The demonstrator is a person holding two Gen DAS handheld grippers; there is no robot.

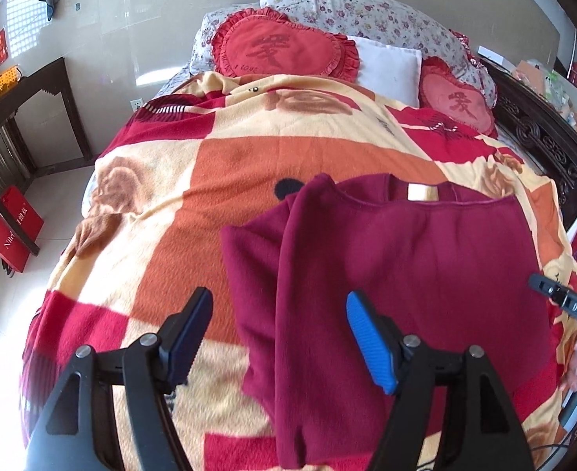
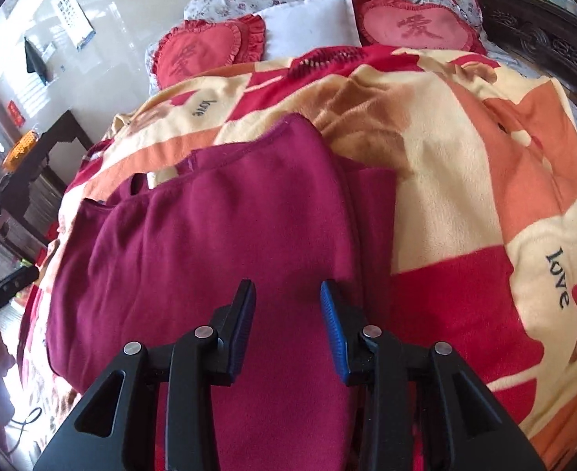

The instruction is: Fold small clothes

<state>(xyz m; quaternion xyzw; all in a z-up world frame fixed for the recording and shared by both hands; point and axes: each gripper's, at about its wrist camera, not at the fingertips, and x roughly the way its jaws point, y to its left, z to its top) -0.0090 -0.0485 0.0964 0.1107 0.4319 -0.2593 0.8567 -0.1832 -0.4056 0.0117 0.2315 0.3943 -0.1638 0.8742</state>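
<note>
Lying part-folded: shirt [image 1: 406, 267], sides seemingly turned in, at blanket's [image 1: 194, 180] 5 o'clock; lengthwise fold remaining. Hovering empty-handed, fingers parted: left gripper [image 1: 278, 337], right gripper [image 2: 288, 325].

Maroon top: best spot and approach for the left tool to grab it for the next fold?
Probably the folded-over flap edge on the maroon top, down its left side. That edge stands slightly proud of the blanket, so a finger could slip under. Come in from the left, low, with the left tool, already open above that edge. The right tool hovers open over the opposite side.
</note>
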